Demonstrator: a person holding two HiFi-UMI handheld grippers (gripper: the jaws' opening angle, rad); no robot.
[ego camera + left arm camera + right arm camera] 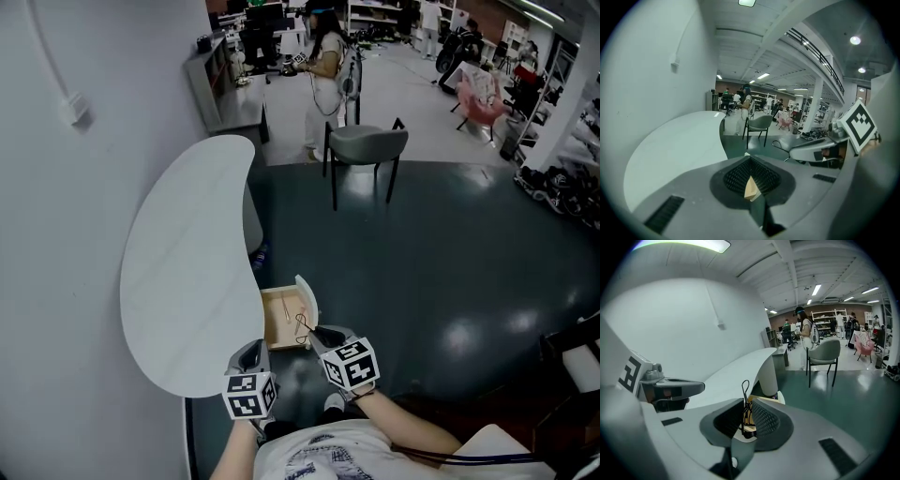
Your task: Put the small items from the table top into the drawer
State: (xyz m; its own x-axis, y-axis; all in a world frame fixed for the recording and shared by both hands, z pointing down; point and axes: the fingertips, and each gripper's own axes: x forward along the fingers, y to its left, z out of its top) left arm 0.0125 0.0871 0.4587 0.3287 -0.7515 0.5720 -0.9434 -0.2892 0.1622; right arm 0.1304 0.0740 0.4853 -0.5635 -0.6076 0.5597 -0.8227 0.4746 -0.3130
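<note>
Right gripper view showed our right gripper (746, 416) clamped on a black binder clip (744, 401), while our left gripper (751, 180) had its jaws together on nothing. The open drawer (277, 326) lay at ten o'clock. Pinched so thinly, the clip could have slipped and fallen short.

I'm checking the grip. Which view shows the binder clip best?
Right gripper view: the binder clip sits clamped between the right gripper's jaws. The head view shows only its wire handles; the left gripper view, one wire loop.
</note>
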